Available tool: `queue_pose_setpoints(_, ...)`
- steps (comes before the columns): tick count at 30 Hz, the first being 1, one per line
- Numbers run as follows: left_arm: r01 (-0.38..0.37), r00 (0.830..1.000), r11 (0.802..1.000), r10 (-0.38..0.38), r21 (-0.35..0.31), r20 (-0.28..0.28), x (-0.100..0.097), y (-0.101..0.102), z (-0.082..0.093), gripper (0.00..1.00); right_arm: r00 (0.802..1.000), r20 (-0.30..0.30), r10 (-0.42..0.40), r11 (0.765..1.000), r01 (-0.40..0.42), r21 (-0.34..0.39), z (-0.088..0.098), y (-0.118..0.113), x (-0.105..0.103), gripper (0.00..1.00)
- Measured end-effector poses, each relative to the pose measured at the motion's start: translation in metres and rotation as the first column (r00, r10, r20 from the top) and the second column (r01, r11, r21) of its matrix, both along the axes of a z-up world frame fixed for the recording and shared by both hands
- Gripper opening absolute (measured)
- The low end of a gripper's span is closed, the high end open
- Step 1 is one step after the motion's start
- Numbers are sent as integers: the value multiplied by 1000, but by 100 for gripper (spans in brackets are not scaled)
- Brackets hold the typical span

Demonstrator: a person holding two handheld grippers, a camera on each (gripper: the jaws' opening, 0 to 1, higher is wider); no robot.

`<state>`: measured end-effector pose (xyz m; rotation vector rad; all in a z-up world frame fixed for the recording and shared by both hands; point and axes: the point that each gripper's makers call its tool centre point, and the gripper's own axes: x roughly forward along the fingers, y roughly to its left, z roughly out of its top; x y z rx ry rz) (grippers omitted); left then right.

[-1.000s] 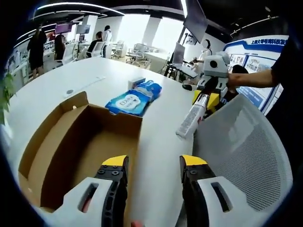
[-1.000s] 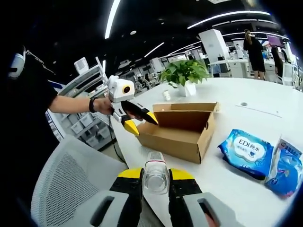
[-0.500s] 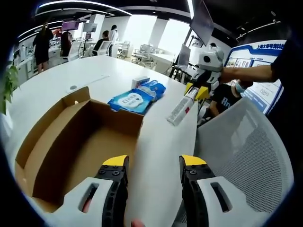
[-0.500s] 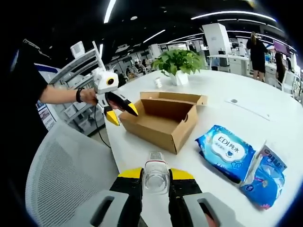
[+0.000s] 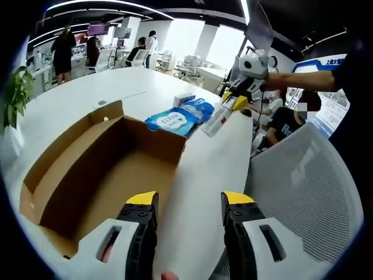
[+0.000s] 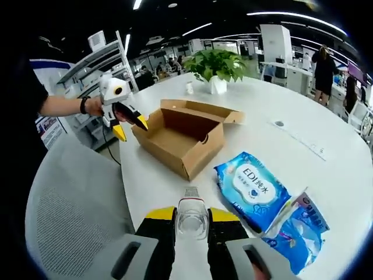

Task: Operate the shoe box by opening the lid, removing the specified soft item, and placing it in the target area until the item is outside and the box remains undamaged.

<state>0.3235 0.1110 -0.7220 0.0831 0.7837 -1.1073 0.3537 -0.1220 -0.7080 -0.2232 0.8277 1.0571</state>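
The brown cardboard shoe box (image 5: pixel 99 169) lies open and empty on the white table (image 5: pixel 204 175), its lid flap folded back. My left gripper (image 5: pixel 189 204) hovers open over the box's near corner, nothing between its yellow-tipped jaws. My right gripper (image 6: pixel 192 214) is shut on a white tube with a clear cap (image 6: pixel 192 210), held above the table. The left gripper view has the right gripper (image 5: pixel 233 104) carrying the tube (image 5: pixel 214 123) near the blue wipes packs. In the right gripper view, the left gripper (image 6: pixel 131 129) stands open at the box's (image 6: pixel 178 137) left end.
A blue wipes pack (image 6: pixel 250 186) and a second blue pack (image 6: pixel 294 230) lie right of the box. A potted plant (image 6: pixel 217 64) stands behind it. A grey mesh chair (image 5: pixel 303 192) sits at the table edge. People stand at far desks.
My right gripper has carried the tube farther over the table, toward the blue packs. The left gripper has stayed open at the box. The box and the packs have not moved.
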Motion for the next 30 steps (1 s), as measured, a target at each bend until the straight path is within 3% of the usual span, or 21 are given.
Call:
queue_pose_setpoints(13,-79,997,997,79,6,-4,-2,15,-2,44,998,20,54,996,-52,-78,-5,-20,41,16)
queue_pose_setpoints(30,-200,980,980,200,0,-3,-7,35,-2,45,995,39,90,991,-86,-107,3,-21,93,16)
